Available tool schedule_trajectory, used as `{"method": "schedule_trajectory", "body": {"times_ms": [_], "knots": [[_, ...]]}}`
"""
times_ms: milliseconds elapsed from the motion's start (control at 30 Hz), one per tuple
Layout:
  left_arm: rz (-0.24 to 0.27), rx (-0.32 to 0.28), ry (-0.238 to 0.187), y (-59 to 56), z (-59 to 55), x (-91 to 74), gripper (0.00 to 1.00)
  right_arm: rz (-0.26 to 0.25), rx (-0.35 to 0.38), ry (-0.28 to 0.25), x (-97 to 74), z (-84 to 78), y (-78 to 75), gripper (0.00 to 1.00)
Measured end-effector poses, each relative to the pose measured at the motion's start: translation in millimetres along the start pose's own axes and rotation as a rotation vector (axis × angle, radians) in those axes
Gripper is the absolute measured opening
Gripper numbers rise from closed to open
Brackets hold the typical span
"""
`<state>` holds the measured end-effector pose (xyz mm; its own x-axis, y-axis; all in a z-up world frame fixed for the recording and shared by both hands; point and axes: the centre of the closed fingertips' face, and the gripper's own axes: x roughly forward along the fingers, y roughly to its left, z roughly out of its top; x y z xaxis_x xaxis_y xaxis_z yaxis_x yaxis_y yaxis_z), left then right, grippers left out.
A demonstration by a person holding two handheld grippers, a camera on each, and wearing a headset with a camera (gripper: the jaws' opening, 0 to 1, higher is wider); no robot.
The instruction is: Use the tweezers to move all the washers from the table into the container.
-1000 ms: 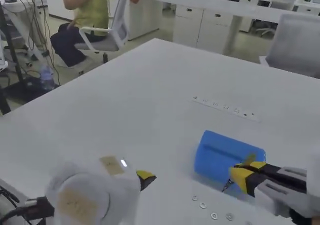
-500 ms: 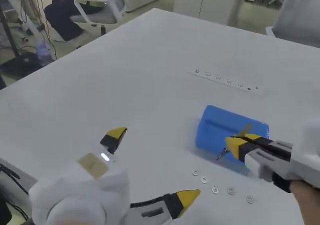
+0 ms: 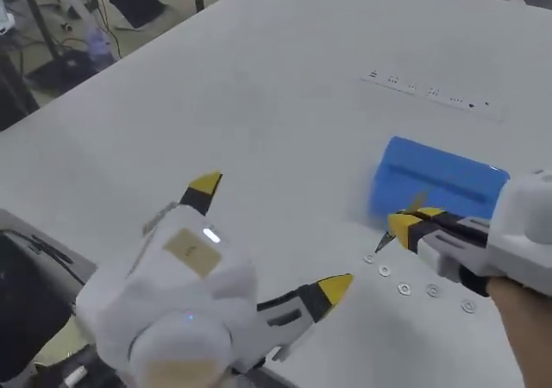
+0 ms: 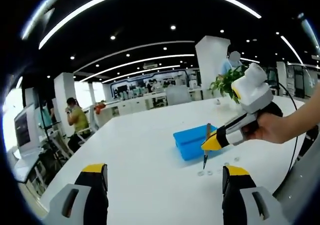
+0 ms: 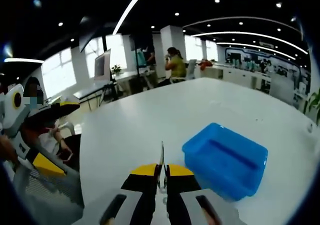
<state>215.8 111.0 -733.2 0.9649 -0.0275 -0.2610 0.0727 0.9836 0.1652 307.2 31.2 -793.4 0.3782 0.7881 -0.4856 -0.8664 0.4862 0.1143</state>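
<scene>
1. A white worktop point(image 3: 259, 103) carries a blue rectangular plastic container point(image 3: 440, 181). The container sits open side up at the right of the head view, just beyond the right gripper point(image 3: 399, 228).
2. Five small round metal washers point(image 3: 404, 289) lie flat in a loose row on the worktop. They are on the person's side of the container, near it but not touching it.
3. The right gripper has black jaws with yellow tips. The jaws are drawn almost together and clamp a pair of thin dark metal tweezers point(image 4: 204, 157) partway along their length.
4. The tweezers slant downward, and their tip is at the left end of the row of washers. The pictures do not show whether the tip touches a washer. Their upper end sticks up past the jaws, in front of the container's near wall.
5. The left gripper point(image 3: 270, 234) has its two yellow-tipped jaws spread wide, with nothing between them. It hovers over bare worktop to the left of the washers, well apart from the container.
6. In the left gripper view the right gripper comes in from the right, held in a bare hand point(image 4: 268, 129). The tweezers hang from it just above the washers.
7. A long, narrow white socket strip point(image 3: 429, 95) lies in the worktop beyond the container.
8. In the right gripper view, a person in a yellow-green top point(image 5: 176, 65) sits at a far desk.
</scene>
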Motion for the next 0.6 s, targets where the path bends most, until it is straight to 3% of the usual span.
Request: {"method": "schedule_trajectory", "body": {"times_ms": [100,467,600], "knots": [[0.008,-0.021,-0.012,3.9,1.1,-0.5,0.94,-0.001,0.011,-0.001,4.1,-1.1,-2.8,0.03],[0.006,0.014,0.028,1.2,-7.7,3.2,0.92,-0.021,-0.013,0.025,13.9,-13.4,-7.1,0.03],[0.006,0.022,0.044,0.6,-10.7,3.9,0.91,-0.026,-0.014,0.013,12.9,-13.1,-7.1,0.03]]}}
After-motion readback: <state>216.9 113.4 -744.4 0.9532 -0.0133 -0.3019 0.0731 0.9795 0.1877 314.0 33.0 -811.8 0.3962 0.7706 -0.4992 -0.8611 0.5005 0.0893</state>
